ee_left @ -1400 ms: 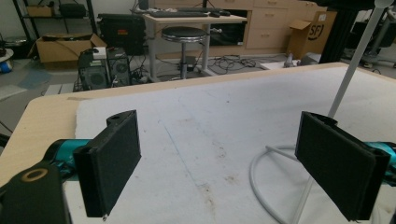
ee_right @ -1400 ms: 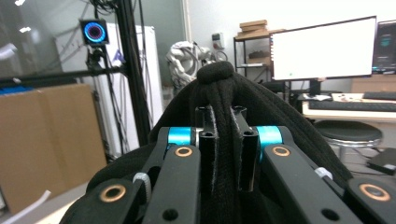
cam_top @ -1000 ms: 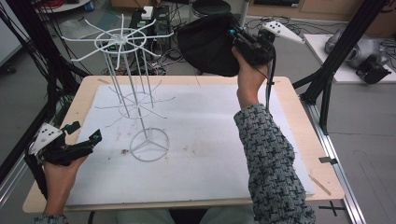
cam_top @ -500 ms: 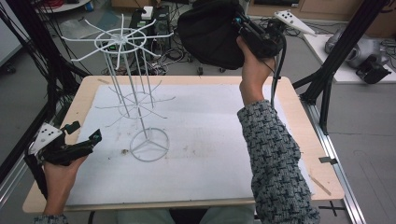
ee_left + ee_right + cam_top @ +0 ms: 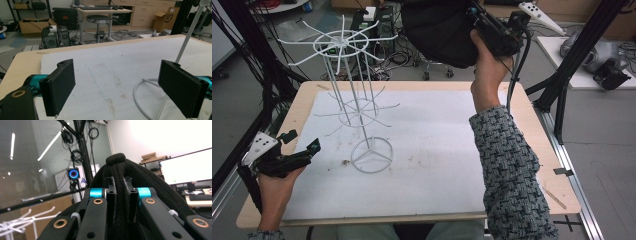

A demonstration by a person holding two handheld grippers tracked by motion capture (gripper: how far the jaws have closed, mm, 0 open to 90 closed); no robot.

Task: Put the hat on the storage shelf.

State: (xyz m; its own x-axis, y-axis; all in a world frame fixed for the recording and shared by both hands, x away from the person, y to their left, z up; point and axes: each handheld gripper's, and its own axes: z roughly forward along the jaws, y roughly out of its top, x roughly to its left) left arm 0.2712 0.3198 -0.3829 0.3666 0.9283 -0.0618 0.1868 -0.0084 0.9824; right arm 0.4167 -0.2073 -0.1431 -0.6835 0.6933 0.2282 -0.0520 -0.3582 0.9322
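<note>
From above, my right tool point(image 5: 484, 22) is raised beyond the far edge of the worktop point(image 5: 302, 107), gripping a black knitted cloth cap point(image 5: 439, 30) that hangs bunched to its left. My right gripper view makes the grip plain: the jaws are pressed nearly together on a thick fold of the cap point(image 5: 120, 177), its rounded top button standing above them.

My left tool point(image 5: 287, 155) rests low at the near left corner of the worktop; in my left gripper view its jaws stand wide apart with nothing between them, and the ring base of the white wire display stand point(image 5: 147, 100) lies just beyond the right jaw.

The high view shows the whole stand point(image 5: 357, 100), upright on the white mat point(image 5: 437, 150), which is stained near the base. Around are black frame posts point(image 5: 572, 55), computer towers point(image 5: 53, 36), a stool point(image 5: 98, 20) and wooden drawers point(image 5: 147, 12).
</note>
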